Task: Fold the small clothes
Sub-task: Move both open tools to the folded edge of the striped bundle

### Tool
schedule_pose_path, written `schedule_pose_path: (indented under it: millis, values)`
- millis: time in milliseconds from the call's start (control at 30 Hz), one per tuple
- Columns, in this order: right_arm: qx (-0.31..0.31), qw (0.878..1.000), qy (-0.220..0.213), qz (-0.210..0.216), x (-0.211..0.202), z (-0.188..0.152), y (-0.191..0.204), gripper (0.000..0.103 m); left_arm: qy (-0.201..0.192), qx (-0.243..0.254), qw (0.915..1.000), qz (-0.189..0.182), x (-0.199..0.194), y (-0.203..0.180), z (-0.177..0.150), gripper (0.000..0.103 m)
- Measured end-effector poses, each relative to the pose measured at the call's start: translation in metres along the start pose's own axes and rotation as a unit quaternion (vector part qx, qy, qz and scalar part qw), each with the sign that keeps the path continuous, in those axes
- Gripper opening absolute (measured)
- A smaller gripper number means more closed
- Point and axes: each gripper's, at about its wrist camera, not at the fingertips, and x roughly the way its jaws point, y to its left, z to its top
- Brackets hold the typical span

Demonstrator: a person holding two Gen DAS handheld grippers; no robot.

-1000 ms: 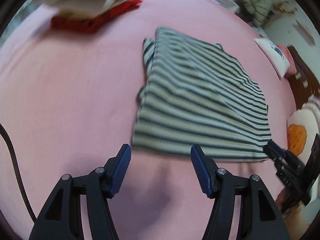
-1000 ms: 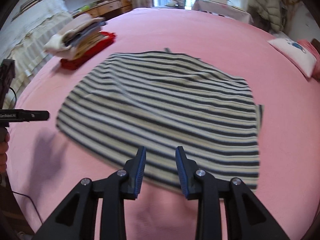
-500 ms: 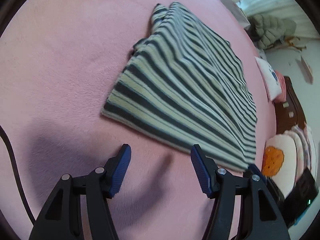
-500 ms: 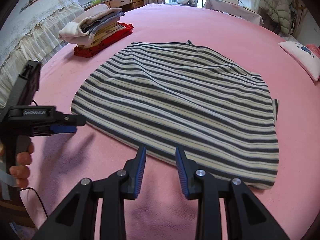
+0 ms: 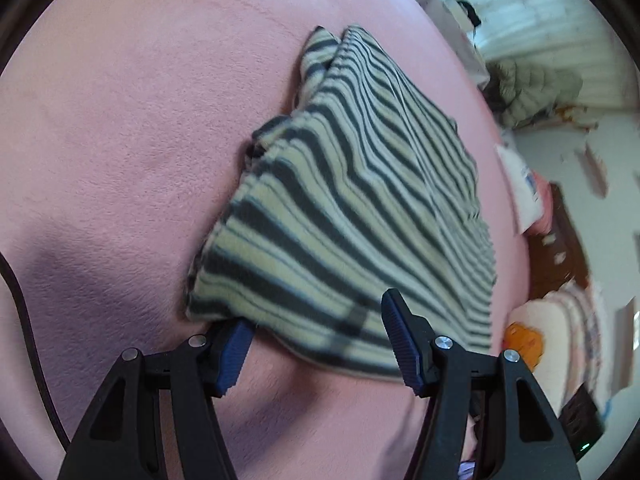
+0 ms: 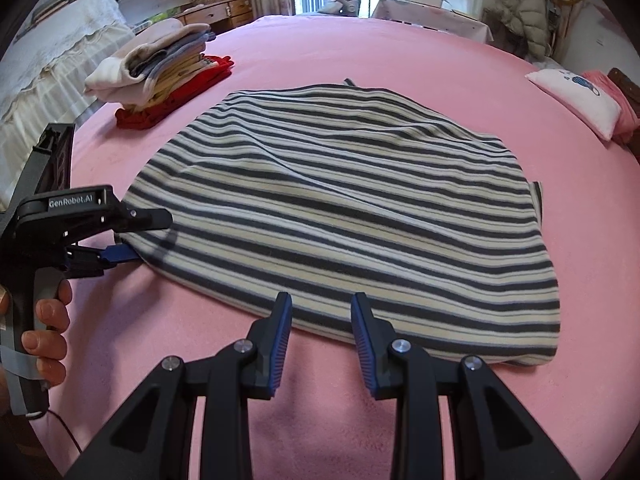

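So my left gripper is spread wide right at the near-left corner of the striped garment. One blue pad has slid under the hem and the other sits above the cloth, so the edge is between the fingers but nothing is pinched yet. In the right wrist view the same gripper comes in from the left edge, and you can see a lower blue finger tucked beneath the fabric and a black one lying over it.

My right gripper is parted too, holding nothing, hovering just short of the front hem, pads on either side of a bare patch of the pink bedspread.

The garment itself lies spread flat in the middle of the bed, grey and cream stripes, a few soft ripples across it. In the left wrist view it looks bunched up at the far corner.

A stack of folded clothes sits at the far left of the bed, well apart from the striped piece. There's a white pillow off at the right edge.
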Motion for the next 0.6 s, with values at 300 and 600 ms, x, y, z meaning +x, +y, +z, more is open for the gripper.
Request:
schedule_pose_path:
  millis: [300, 600]
  values:
    - [0.008, 1.000, -0.001, 0.002, 0.000, 0.001, 0.002, 0.031, -0.016, -0.056, 0.9970, -0.051, -0.007, 0.017, -0.028, 0.060]
    - [0.003, 1.000, -0.004, 0.004, -0.001, 0.001, 0.006, 0.031, -0.047, -0.073, 0.9936, -0.072, 0.011, 0.020, -0.014, 0.060]
